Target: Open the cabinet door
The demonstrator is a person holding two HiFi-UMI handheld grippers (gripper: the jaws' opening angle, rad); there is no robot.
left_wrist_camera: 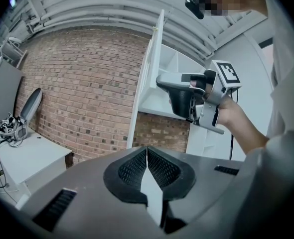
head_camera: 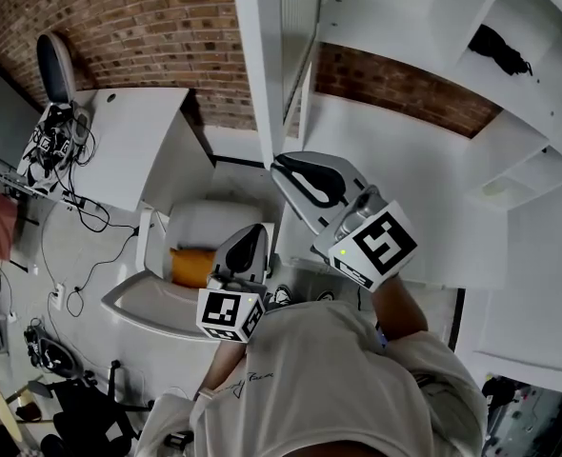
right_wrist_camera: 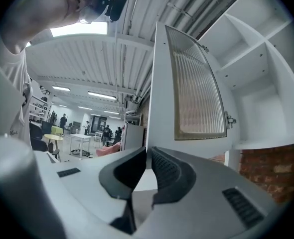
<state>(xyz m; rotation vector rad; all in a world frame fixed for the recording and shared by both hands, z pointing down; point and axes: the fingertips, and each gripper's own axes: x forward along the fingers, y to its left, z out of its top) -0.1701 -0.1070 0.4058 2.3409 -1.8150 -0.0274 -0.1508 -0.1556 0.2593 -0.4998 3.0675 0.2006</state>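
The white cabinet door (head_camera: pixel 262 65) with its ribbed glass panel (right_wrist_camera: pixel 197 88) stands swung open, edge-on in the head view. The bare shelves (head_camera: pixel 395 17) show behind it. My right gripper (head_camera: pixel 281 165) is held level, its tips right at the door's free edge (left_wrist_camera: pixel 154 68). Its jaws (right_wrist_camera: pixel 148 151) are nearly together, with only a hairline slit and nothing visible between them. My left gripper (head_camera: pixel 248 248) hangs lower and to the left, apart from the door. It (left_wrist_camera: pixel 147 151) is shut and empty, pointing toward the brick wall and the cabinet.
A small black object (head_camera: pixel 498 50) lies in an upper cabinet compartment. A white desk (head_camera: pixel 138 141) with cables and gear stands at the left against the brick wall (head_camera: pixel 148 17). Below it is a white chair (head_camera: pixel 200 227) with an orange cushion (head_camera: pixel 188 267).
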